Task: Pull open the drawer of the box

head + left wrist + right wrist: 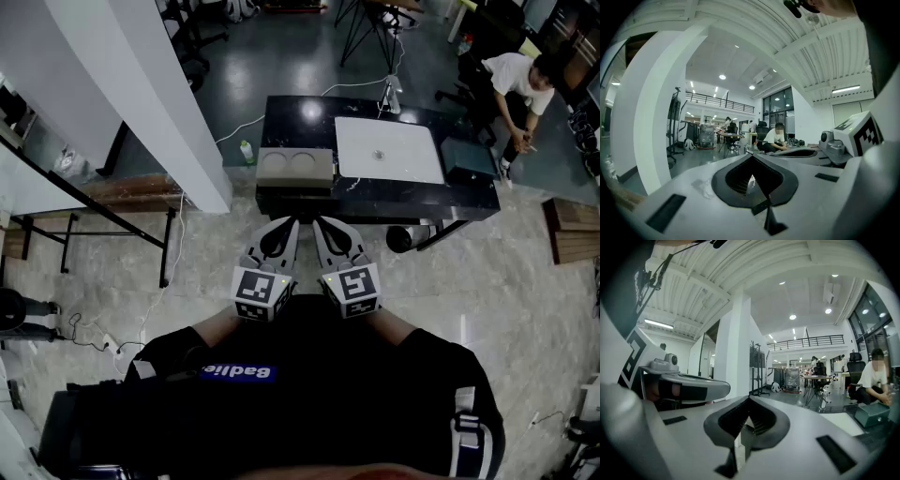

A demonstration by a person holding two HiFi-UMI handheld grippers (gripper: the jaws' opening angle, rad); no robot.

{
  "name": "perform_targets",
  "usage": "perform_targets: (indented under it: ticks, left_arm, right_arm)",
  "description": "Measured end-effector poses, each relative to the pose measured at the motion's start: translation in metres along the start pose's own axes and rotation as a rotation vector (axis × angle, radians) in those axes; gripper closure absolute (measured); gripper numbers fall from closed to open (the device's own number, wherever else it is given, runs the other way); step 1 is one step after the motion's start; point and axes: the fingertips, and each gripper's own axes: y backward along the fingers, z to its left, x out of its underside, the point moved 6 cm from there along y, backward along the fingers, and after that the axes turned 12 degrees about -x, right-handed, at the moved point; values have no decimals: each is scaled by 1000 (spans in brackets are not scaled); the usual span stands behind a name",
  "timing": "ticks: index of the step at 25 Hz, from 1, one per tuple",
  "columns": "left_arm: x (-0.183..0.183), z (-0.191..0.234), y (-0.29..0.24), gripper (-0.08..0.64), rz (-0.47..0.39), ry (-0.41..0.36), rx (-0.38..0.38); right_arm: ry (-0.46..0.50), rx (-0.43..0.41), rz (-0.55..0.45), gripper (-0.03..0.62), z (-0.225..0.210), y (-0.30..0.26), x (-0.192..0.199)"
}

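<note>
A black table [281, 114] stands on a pale stone floor [225, 253], ahead of someone in a dark top. At the table's near left corner sits the box [295, 167], a low beige block with two round hollows in its top. Its long side runs left to right along the table's near edge, and one long face is turned toward the person holding the grippers. Whether a drawer is set into that face cannot be made out from here. To its right lie a white board [389, 150] and then a small dark case [469, 159]. Both grippers are held close against the body, well short of the table, side by side and nearly touching, with their tips aimed forward at the box. The left gripper [284, 228] has its jaws pressed together with nothing between them, and so does the right gripper [325, 228]. Bare forearms [214, 328] angle in from either side. Another person [516, 84] sits beyond the table's far right corner.
</note>
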Motion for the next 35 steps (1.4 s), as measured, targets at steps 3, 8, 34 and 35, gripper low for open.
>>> perform_targets:
  ticks: [3,8,34,35]
  left_arm:
    - [-1,0,0,575,-5,2,1]
    - [-1,-3,-3,575,-23,-3,8]
    - [3,-18,-16,575,18,4,-35]
    - [3,-20,-18,575,17,2,-41]
  right_arm:
    - [3,-1,-5,593,0,0,1]
    - [-2,-4,0,592,-3,0,2]
    - [-57,-32,5,592,-28,8,15]
    - [-58,-38,3,592,-31,10,16]
